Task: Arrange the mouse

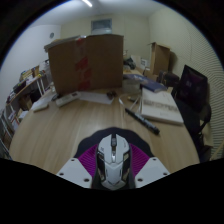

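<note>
A white and grey computer mouse with a dark scroll wheel sits between my gripper's two fingers, its nose pointing away from me. The magenta pads press against both of its sides, so the gripper is shut on it. The mouse is held above the near end of a wooden table. A black mouse mat lies on the table just beyond the fingers, partly hidden by the mouse.
An open cardboard box stands at the far end of the table. A black stick-like object and papers lie to the right. A dark chair stands at the right edge. Clutter lines the left side.
</note>
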`<move>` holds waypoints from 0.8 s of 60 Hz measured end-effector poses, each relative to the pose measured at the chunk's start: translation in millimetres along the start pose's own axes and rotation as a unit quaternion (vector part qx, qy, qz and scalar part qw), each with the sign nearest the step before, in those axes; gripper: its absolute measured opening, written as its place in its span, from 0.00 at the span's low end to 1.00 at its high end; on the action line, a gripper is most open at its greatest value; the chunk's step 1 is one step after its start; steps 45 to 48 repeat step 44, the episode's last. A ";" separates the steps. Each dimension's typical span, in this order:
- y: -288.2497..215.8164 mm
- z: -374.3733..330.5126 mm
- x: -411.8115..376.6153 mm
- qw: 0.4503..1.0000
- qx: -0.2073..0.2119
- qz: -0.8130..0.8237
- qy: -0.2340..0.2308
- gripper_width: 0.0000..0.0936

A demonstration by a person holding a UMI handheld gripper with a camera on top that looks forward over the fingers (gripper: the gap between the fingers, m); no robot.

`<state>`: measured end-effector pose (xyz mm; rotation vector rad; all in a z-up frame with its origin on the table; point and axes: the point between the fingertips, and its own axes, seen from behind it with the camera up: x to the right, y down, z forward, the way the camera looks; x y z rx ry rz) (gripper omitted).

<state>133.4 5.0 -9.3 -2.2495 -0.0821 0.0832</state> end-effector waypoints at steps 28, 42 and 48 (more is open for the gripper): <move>11.6 -22.6 -3.8 0.998 -0.054 0.011 0.011 0.89; 0.4 -133.1 -53.8 0.998 -0.043 0.049 0.020 0.89; -0.4 -149.0 -60.1 0.997 -0.041 0.053 0.026 0.89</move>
